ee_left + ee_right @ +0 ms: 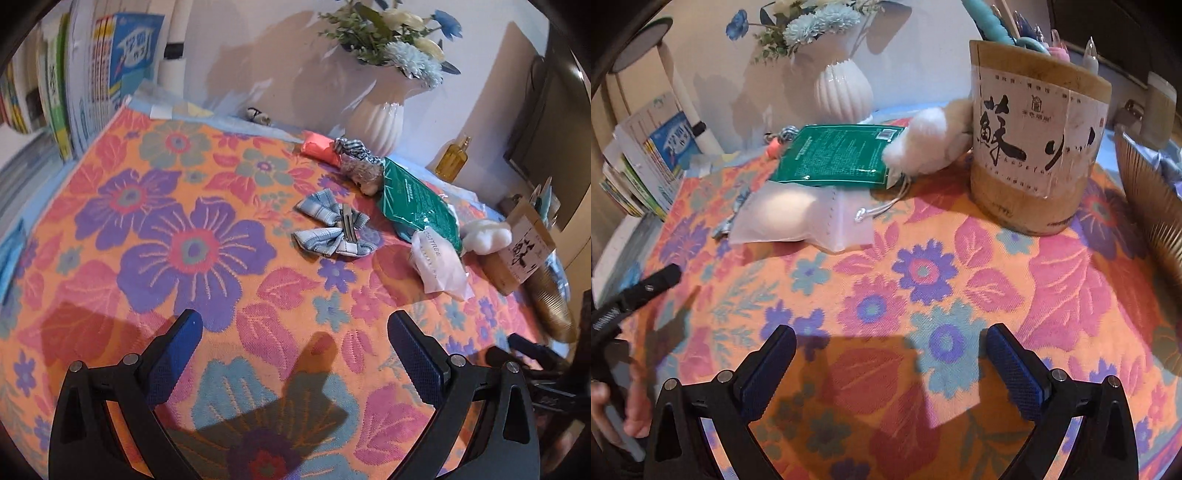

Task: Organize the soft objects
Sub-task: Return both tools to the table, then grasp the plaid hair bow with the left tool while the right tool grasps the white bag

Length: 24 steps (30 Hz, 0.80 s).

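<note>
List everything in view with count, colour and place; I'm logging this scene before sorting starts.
floral cloth: one, orange, pink and purple, covering the table
bow clips: two, blue plaid, mid-cloth
green packet: one, lying before the vase
translucent pouch: one, whitish, partly under the green packet
plush toy: one, white, against the tub
cardboard tub: one, tan, right side
vase: one, white, holding blue and white flowers, back
books: several, back left
left tongs: black and blue, open, empty
right tongs: black and blue, open, empty
</note>
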Motion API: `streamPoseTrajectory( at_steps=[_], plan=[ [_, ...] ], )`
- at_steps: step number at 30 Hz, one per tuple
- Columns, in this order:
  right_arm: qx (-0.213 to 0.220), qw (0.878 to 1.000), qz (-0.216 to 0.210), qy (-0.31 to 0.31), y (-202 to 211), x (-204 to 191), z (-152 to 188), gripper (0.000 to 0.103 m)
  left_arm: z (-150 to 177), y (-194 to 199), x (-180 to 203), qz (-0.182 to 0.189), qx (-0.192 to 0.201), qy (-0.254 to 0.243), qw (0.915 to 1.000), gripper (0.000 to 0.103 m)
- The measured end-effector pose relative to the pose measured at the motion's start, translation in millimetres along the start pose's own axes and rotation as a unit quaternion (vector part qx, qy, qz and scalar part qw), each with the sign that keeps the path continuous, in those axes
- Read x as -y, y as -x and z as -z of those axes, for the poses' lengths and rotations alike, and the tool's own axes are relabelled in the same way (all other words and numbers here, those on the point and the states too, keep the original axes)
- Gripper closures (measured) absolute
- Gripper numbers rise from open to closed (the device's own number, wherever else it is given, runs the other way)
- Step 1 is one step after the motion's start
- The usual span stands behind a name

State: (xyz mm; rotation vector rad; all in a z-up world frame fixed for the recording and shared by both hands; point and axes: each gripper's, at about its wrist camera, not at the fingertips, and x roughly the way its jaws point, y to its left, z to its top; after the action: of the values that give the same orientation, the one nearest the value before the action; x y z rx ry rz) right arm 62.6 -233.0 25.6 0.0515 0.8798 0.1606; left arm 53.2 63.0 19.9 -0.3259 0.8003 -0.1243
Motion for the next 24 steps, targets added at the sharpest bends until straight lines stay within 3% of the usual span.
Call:
streamPoseTrajectory(
  at_steps=[4, 8, 10, 14, 16, 18, 21, 24],
  plan=[
    [0.001, 1.0, 0.004, 0.004, -1.6, -0.2, -0.2, 0.0, -0.6, -2.9, -7.9, 0.028, -0.013, 0.024, 0.9992, 0.003],
    [-0.002, 1.0, 0.014, 0.015, -5.5, -6.7, -0.2, 0.0, -0.8, -5.1, -9.1, 0.032, -0.018, 0.033, 0.9988, 0.003],
    [-0.004, 1.0, 0.019, 0.022, -6.6, -8.9, 0.2, 0.0, -1.1, -4.0, -8.7, 0.019, -0.013, 0.031, 0.9992, 0.003],
    [-0.009, 0.999, 0.017, 0.025, -8.8, -9.6, -1.2, 0.0, -0.6, 0.1, -2.7, -0.071, 0.004, 0.023, 0.9972, 0.003],
    [-0.029, 0.999, 0.028, 0.031, -9.9, -12.7, -3.1, 0.0, -3.6, -4.2, -0.8, -0.075, -0.02, 0.015, 0.9969, 0.003],
    [-0.063, 0.997, 0.025, 0.047, -7.7, -23.2, -8.4, 0.0, -11.0, -3.6, -0.2, -0.054, -0.043, 0.02, 0.9974, 0.004],
    [-0.034, 0.996, -0.015, 0.082, 8.1, -47.4, -18.8, 0.0, -28.4, -2.3, 4.3, -0.036, -0.046, 0.023, 0.998, 0.004],
    [-0.003, 0.991, 0.003, 0.132, 6.6, -73.5, -32.7, 0.0, -50.3, -17.4, 14.7, -0.051, -0.048, -0.001, 0.9976, 0.004]
  ],
)
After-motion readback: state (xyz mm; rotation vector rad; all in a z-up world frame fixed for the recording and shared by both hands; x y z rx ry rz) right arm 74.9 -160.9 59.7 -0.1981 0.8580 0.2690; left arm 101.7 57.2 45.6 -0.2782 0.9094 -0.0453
